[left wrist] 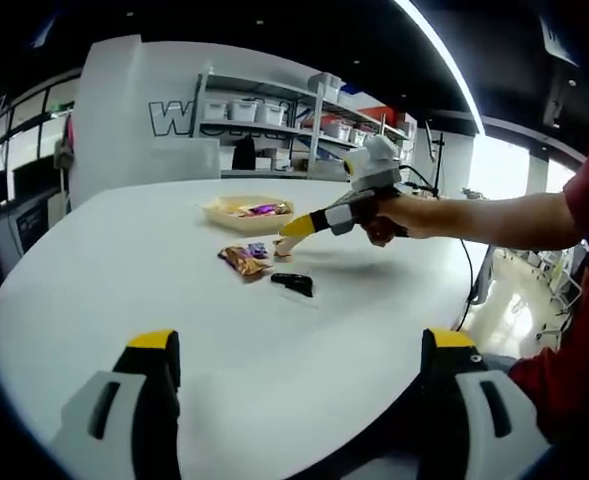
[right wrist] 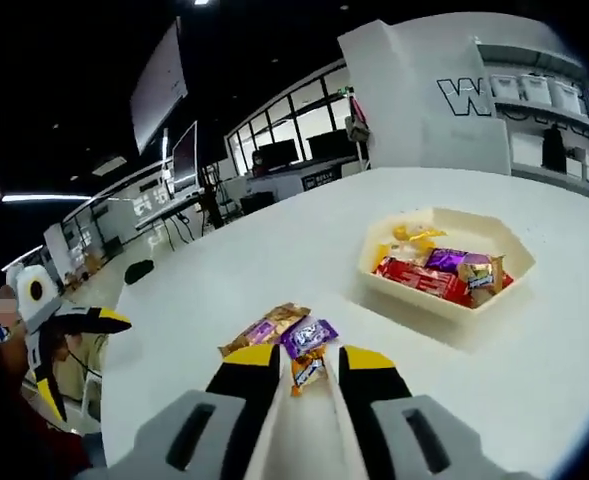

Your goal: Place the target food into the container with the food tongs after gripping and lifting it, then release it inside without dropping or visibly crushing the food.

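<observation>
— Right gripper view: where's the food?

— Wrapped snacks (right wrist: pixel 284 338) lie just beyond my right tongs (right wrist: pixel 308 368), narrowly parted, closing around an orange one, not yet gripped. The container (right wrist: pixel 449 262) sits farther right on the white counter (right wrist: pixel 224 260).

— And the left tongs (left wrist: pixel 299 350)?

— Wide apart, empty, well back; office shelves behind.

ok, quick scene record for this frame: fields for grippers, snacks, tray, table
right gripper: low over the loose snack packets, jaws narrowly apart with an orange wrapper between the tips; contact unclear
left gripper: open, holding nothing, back near the table edge
tray: cream, holds several wrapped snacks
loose items: wrapped snack packets plus a small black object on the table
table: white, round-edged
task state: no snack lifted yet
</observation>
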Demonstrator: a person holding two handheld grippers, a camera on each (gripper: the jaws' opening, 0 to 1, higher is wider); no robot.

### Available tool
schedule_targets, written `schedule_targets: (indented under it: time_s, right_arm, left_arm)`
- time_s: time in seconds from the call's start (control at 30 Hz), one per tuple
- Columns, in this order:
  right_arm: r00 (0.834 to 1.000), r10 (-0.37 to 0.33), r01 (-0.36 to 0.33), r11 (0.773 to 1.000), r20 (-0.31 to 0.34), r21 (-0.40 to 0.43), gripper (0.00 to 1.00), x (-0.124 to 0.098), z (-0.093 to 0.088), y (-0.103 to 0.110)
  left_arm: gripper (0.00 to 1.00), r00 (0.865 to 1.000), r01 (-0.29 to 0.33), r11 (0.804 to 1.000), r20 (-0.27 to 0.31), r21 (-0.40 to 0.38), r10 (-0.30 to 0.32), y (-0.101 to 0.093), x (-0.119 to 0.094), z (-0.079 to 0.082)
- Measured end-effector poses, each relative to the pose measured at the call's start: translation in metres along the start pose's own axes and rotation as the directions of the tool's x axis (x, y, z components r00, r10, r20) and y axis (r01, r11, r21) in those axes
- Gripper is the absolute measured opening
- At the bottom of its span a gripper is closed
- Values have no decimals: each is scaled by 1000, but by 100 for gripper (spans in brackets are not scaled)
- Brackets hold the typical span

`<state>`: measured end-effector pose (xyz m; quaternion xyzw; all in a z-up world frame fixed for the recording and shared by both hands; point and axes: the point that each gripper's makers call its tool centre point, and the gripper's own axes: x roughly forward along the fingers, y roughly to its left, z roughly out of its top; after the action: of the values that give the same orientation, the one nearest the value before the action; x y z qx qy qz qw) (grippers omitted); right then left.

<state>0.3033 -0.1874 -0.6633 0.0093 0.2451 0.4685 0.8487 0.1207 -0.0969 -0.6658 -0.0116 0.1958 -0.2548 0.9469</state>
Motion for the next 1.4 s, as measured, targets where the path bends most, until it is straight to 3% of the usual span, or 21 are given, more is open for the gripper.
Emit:
schedule_targets:
  time_s: [0.53,0.93,1.1,1.4]
  right_arm:
    - [986,-89,89,996,142,5,18,-31,69,-26]
    - [950,-210,217,976,230,-8,19,-33,118,-59]
    - [934,-245,262,965,261,-29,19,-33,133,-70]
    - [925,-255,279,959,283,-48,21,-29,143,-77]
  left_arm:
    - [99,1000,1,1000,8,4,-1,-3,0,2]
    - [99,1000,-16,1000,17,2,16,4,-5,6]
    - [99,1000,-22,1000,19,-4,22,6,-7,5]
    - [99,999,-35,999,17,-9,35,10,-10,4]
